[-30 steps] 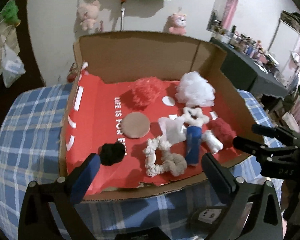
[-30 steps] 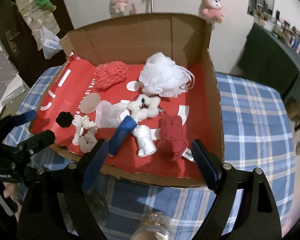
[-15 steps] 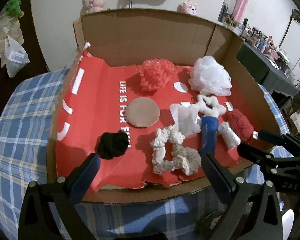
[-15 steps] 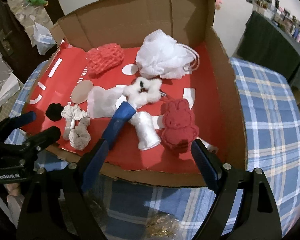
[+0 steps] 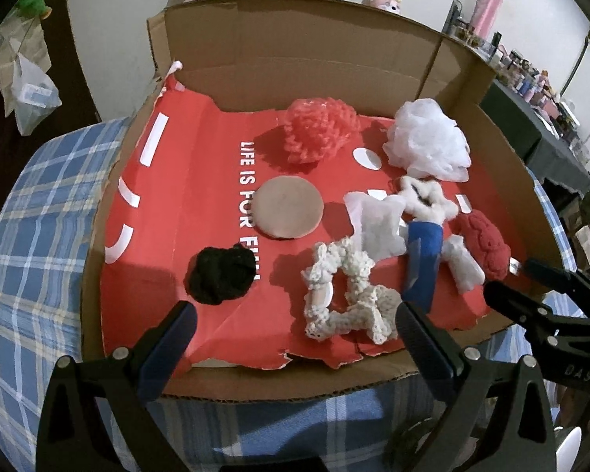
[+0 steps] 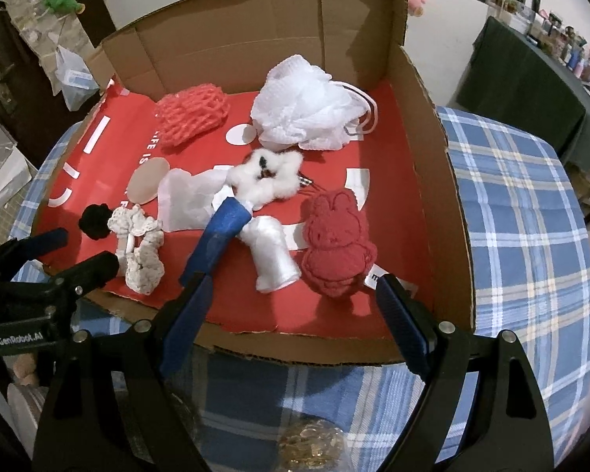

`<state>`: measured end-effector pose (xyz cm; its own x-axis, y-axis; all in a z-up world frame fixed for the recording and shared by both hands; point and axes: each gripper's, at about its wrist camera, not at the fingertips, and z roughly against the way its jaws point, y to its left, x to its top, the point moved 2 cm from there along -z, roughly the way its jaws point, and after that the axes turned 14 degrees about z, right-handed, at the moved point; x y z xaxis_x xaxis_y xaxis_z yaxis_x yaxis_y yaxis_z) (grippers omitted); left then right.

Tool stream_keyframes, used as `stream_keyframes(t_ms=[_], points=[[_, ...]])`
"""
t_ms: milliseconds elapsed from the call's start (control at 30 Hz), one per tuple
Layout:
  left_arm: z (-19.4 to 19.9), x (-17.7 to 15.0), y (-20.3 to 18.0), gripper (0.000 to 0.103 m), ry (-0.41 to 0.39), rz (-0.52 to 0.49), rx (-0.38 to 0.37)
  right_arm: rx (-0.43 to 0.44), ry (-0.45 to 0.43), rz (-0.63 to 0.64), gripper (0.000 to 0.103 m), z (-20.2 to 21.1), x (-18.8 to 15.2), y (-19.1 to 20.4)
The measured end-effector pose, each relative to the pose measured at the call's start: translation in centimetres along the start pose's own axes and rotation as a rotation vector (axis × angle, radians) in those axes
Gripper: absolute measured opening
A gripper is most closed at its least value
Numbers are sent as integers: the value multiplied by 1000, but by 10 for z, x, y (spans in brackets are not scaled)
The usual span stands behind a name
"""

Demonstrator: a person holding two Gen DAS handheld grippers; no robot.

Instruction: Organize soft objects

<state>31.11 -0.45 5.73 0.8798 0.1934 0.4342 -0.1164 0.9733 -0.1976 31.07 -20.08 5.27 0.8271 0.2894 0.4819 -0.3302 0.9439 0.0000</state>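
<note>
Right wrist — blue roll [image 6: 220,236] diag, lower-left–upper-right

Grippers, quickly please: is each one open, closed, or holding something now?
Left gripper: open, holding nothing, near the front edge of the cardboard box.
Right gripper: open, holding nothing, near the same edge.
</note>
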Motion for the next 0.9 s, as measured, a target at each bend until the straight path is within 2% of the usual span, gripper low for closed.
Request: stream_keyframes(t_ms=[333, 900], points=[[2, -3, -3, 103, -23, -31, 13, -1, 0, 0, 85, 0, -1, 2], [4, -3, -3, 101, -33, -23, 20, -3, -6, -5, 85, 2, -2, 1]])
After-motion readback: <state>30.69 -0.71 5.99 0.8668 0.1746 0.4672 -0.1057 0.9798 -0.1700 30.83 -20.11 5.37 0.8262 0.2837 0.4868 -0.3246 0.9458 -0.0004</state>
